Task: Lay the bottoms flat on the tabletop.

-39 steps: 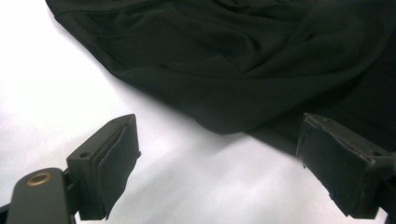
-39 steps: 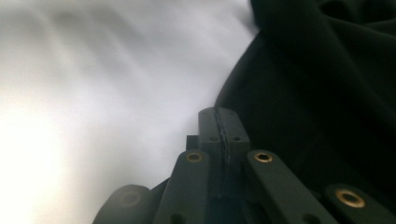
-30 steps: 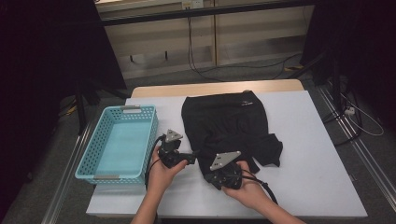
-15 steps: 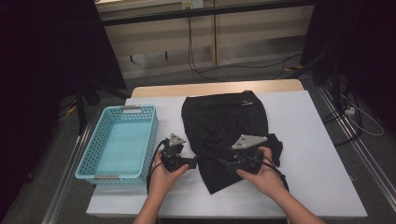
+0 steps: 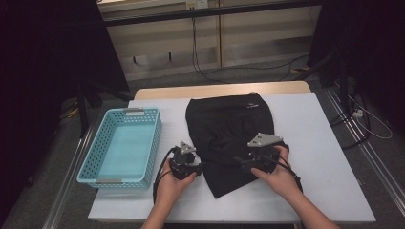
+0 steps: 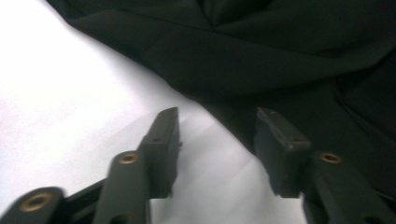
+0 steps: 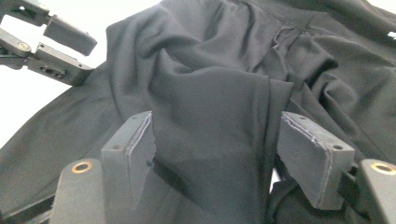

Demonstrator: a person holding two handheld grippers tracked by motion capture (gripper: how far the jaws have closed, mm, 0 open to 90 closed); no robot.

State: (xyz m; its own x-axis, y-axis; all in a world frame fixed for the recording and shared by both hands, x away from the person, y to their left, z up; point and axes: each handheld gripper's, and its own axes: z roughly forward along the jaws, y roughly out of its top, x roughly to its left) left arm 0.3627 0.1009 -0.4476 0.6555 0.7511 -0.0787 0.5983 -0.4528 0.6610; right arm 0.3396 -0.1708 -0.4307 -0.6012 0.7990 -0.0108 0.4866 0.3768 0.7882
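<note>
I see the white counter [image 5: 325,143] carrying a black garment [image 5: 229,129] spread across its middle, with a light blue basket [image 5: 122,148] at its left. My right hand-held gripper [image 7: 215,154] has just been opening, a fabric fold standing loose between its jaws. My left hand-held gripper [image 6: 217,140], jaws just closing, sits at the garment's edge gripping nothing.

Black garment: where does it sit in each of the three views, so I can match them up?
High view: black garment spread mid-table, right of the blue basket.
Left gripper view: across the top and right, its edge beyond the open jaws.
Right gripper view: covers most of the picture, a fold between the open jaws.
Shared landmark: the white table.
</note>
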